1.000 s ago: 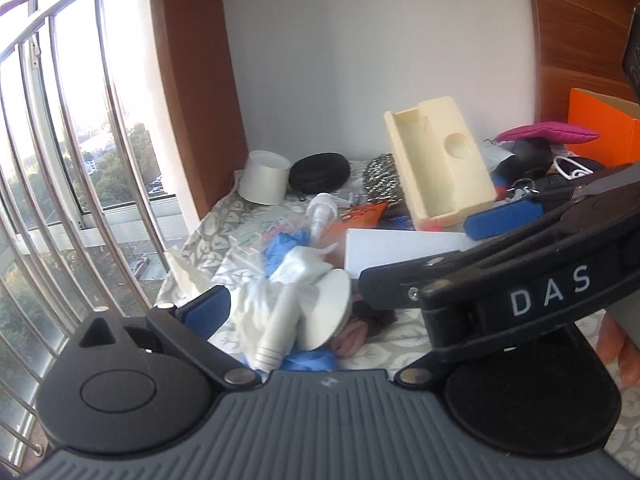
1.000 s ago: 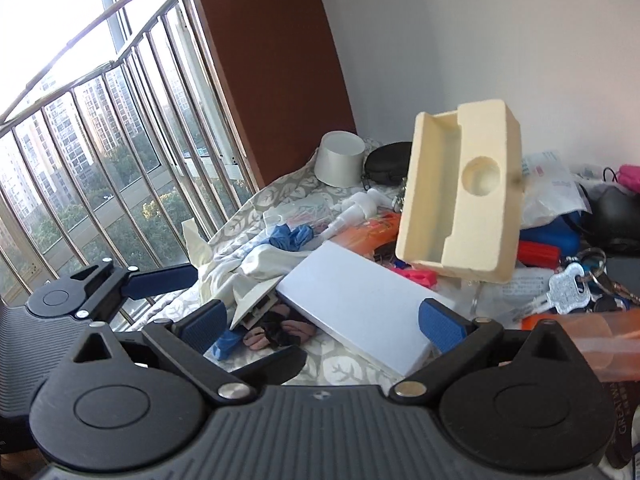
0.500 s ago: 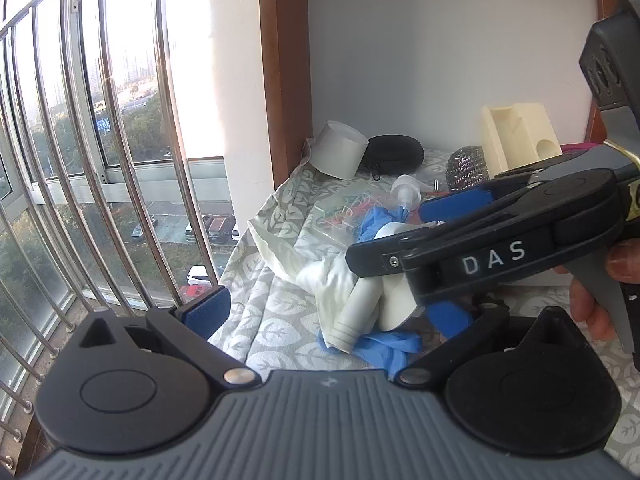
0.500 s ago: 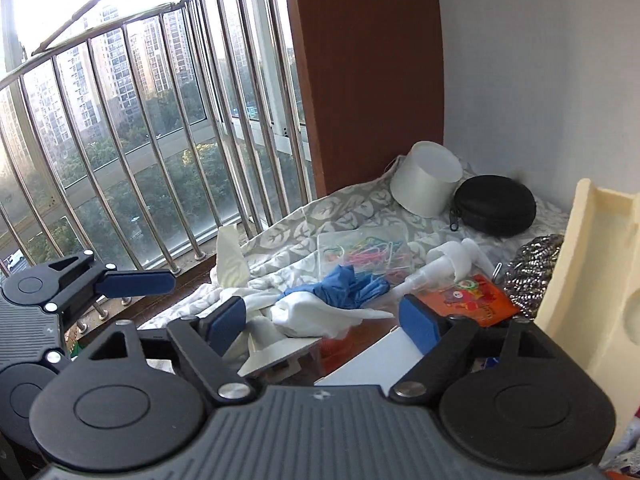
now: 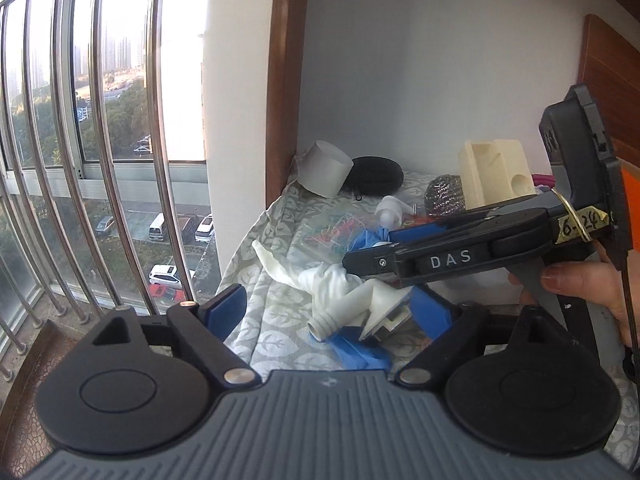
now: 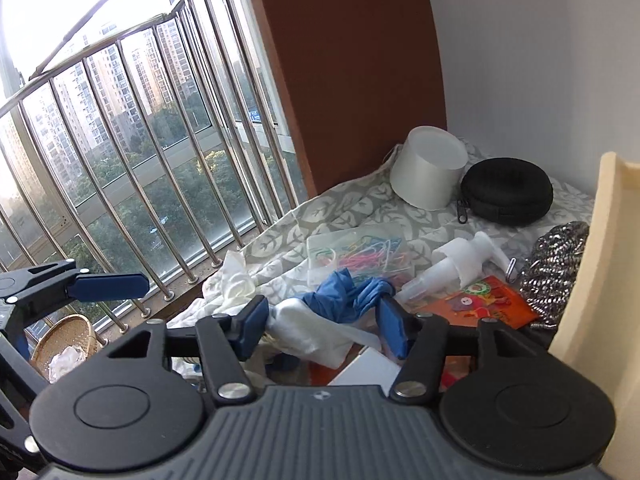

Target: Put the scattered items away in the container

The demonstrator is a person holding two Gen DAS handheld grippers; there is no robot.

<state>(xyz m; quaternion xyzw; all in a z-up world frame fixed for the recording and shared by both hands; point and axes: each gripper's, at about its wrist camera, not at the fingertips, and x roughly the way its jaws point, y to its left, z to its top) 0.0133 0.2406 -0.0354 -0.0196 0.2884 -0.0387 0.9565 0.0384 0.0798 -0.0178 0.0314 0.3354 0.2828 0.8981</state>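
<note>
We saw R gripper [image 6: 324, 328] jaws closing round crumpled white cloth [image 6: 304, 328], not yet pinching; L gripper [image 5: 332, 312] jaws apart, closing, over ribbed plastic funnel [image 5: 360, 304].

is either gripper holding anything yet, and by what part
Nothing is gripped yet. The right gripper is closing around the bunched white cloth and blue glove; its pads are not pressing. The left gripper, also closing, straddles the white funnel without touching it.
</note>
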